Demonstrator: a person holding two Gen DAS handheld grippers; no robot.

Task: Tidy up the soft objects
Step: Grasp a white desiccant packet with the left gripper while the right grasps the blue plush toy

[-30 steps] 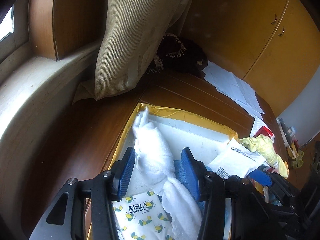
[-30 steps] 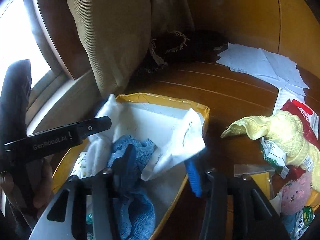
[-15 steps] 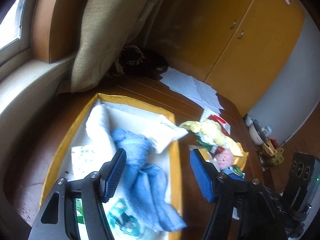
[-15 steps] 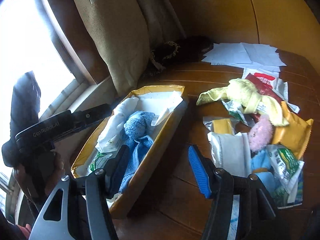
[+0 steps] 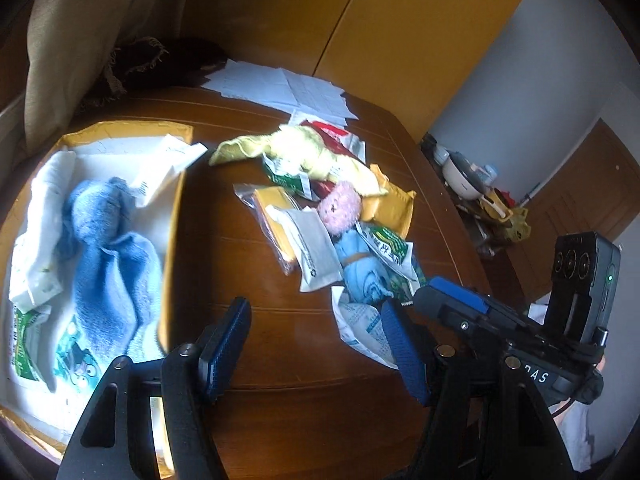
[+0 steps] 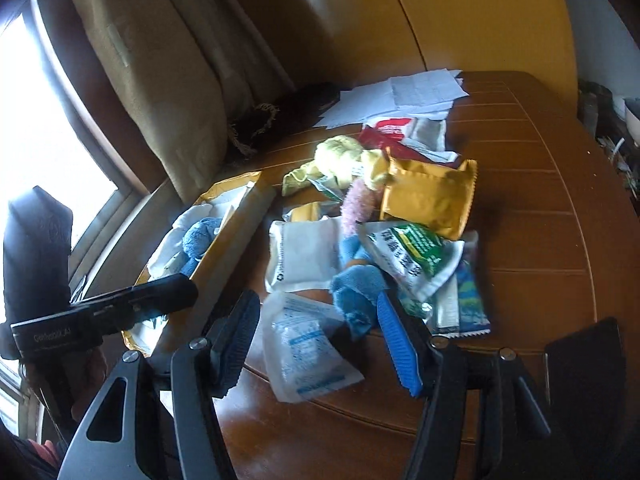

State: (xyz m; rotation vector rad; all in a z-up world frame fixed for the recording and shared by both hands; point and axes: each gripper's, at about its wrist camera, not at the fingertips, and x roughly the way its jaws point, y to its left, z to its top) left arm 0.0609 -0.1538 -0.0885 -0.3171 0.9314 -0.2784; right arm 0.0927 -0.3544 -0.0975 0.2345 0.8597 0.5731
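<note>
A yellow box [image 5: 176,216] at the left holds a white towel [image 5: 40,200] and a blue towel [image 5: 108,240]. Right of it lies a pile with a yellow cloth [image 5: 304,148], a pink fluffy thing [image 5: 340,208] and a light blue cloth [image 5: 360,268]. My left gripper [image 5: 316,328] hangs open over bare wood between box and pile, holding nothing. My right gripper [image 6: 316,320] is open above the pile's near edge. A clear plastic packet [image 6: 304,340] lies below its fingers, and the light blue cloth [image 6: 356,284] sits just beside its right finger.
Snack and medicine packets are mixed into the pile: a mustard bag [image 6: 428,196], a green-and-white packet [image 6: 416,252], a white pouch [image 6: 304,256]. Loose papers [image 5: 280,84] and a dark fringed cloth [image 5: 160,64] lie at the back. A curtain [image 6: 160,80] hangs left.
Both grippers have swung right, from over the yellow box toward the pile. The left jaws, earlier around the white towel in the box, have widened and come away empty.
</note>
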